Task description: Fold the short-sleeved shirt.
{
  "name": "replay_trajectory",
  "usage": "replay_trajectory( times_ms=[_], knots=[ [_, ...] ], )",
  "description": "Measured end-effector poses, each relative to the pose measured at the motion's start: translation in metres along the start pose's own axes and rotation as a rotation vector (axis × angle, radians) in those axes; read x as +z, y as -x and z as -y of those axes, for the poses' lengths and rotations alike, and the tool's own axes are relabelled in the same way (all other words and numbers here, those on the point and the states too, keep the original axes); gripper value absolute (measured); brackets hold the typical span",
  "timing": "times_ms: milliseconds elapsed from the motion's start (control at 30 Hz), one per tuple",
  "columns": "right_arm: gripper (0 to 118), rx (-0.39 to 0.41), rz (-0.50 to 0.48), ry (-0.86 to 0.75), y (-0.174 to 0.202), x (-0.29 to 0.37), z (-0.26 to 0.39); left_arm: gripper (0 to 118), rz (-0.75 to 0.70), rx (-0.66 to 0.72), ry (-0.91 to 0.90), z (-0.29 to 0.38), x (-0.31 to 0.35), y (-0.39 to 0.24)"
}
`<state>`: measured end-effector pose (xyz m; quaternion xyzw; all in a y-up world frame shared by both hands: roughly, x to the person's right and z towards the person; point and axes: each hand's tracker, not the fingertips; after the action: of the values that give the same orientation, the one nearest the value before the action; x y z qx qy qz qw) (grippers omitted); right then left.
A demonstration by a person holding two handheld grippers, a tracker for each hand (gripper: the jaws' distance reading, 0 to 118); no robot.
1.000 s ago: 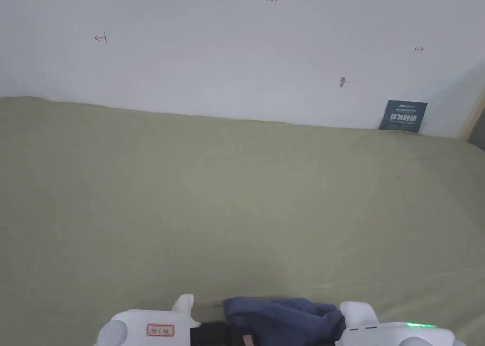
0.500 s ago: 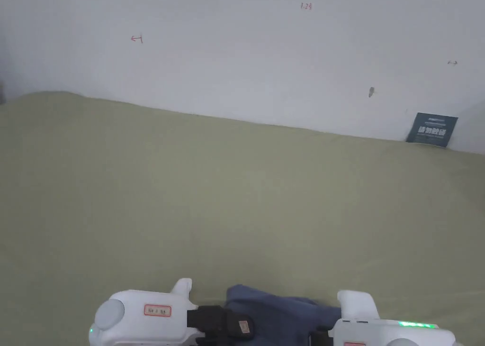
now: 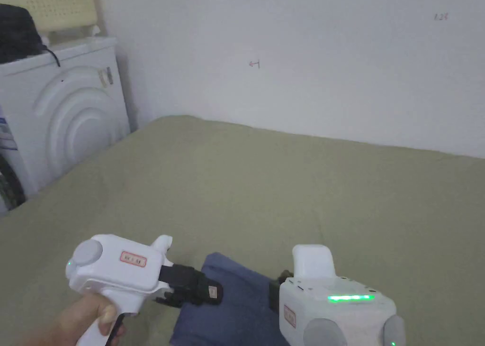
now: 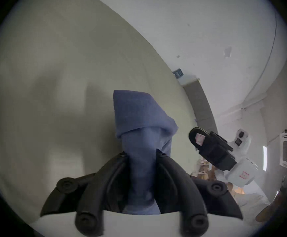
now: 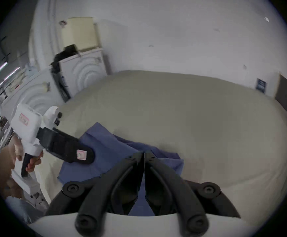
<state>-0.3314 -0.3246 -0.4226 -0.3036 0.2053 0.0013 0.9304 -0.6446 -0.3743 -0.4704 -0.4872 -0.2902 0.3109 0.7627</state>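
Both grippers, left gripper [image 4: 141, 153] & right gripper [image 5: 144, 152], are carrying the bunched blue shirt [image 3: 237, 304] just above the bed's [image 3: 284, 186] near edge, jaws clamped on cloth; next, I'd say, lay it flat w/ sleeves out.

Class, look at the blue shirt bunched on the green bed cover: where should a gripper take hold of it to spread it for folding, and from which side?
Grip the blue shirt at an outer edge or corner, coming in low from the side, since the cloth lies crumpled on the bed cover. The left gripper and right gripper each clamp a fold already.
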Motion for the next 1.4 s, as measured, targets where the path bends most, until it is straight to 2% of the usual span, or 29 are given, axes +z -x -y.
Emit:
replay_trajectory(
  times_ms=[100,167,333,433,567,600,633,667,700,733,800,867,900,933,967,1067,1133,1233,1300,1400],
  knots=[
    [7,0.067,-0.066,-0.011,0.056,-0.037,-0.017,23,-0.066,0.025,-0.066,-0.015,0.057,0.038],
    [7,0.069,-0.134,-0.037,0.092,-0.058,-0.025,23,-0.075,0.054,-0.094,-0.020,0.093,0.066],
    [7,0.094,-0.219,-0.041,0.172,-0.092,-0.035,23,-0.243,0.095,-0.062,-0.029,0.163,0.131],
    [7,0.075,-0.264,-0.019,0.202,-0.107,-0.032,23,-0.299,0.123,-0.041,-0.042,0.195,0.168],
    [7,0.084,-0.305,0.030,0.218,-0.122,-0.023,23,-0.302,0.115,-0.109,-0.039,0.201,0.166],
    [7,0.091,-0.314,0.029,0.218,-0.124,-0.021,27,-0.299,0.119,-0.107,-0.040,0.202,0.165],
    [7,0.101,-0.318,0.032,0.215,-0.123,-0.020,54,-0.325,0.127,-0.109,-0.037,0.204,0.161],
    [7,0.111,-0.328,0.042,0.209,-0.122,-0.021,85,-0.420,0.105,-0.114,-0.039,0.207,0.155],
    [7,0.115,-0.331,0.049,0.202,-0.120,-0.023,107,-0.498,0.077,-0.114,-0.042,0.210,0.147],
    [7,0.115,-0.319,0.048,0.192,-0.111,-0.025,109,-0.534,0.048,-0.134,-0.043,0.216,0.135],
    [7,0.104,-0.293,0.033,0.168,-0.100,-0.027,99,-0.588,-0.020,-0.179,-0.050,0.234,0.119],
    [7,0.085,-0.265,0.012,0.137,-0.083,-0.028,73,-0.558,-0.116,-0.210,-0.049,0.234,0.084],
    [7,0.072,-0.234,-0.002,0.123,-0.075,-0.027,55,-0.540,-0.146,-0.215,-0.044,0.227,0.060],
    [7,0.045,-0.204,-0.009,0.105,-0.065,-0.026,27,-0.542,-0.186,-0.220,-0.040,0.215,0.032],
    [7,0.029,-0.196,-0.017,0.086,-0.055,-0.025,11,-0.557,-0.238,-0.230,-0.037,0.194,0.009],
    [7,0.020,-0.163,-0.028,0.025,-0.023,-0.016,8,-0.648,-0.381,-0.261,-0.023,0.128,-0.059],
    [7,0.021,-0.100,-0.040,-0.018,0.002,-0.010,0,-0.621,-0.399,-0.312,-0.011,0.077,-0.101],
    [7,-0.019,-0.007,-0.063,-0.090,0.046,0.000,0,-0.549,-0.432,-0.413,0.020,0.006,-0.166],
    [7,-0.051,0.070,-0.068,-0.132,0.089,0.004,0,-0.476,-0.439,-0.422,0.032,-0.036,-0.193],
    [7,-0.075,0.184,-0.122,-0.200,0.146,0.019,0,-0.453,-0.436,-0.410,0.066,-0.098,-0.250]
  ],
)
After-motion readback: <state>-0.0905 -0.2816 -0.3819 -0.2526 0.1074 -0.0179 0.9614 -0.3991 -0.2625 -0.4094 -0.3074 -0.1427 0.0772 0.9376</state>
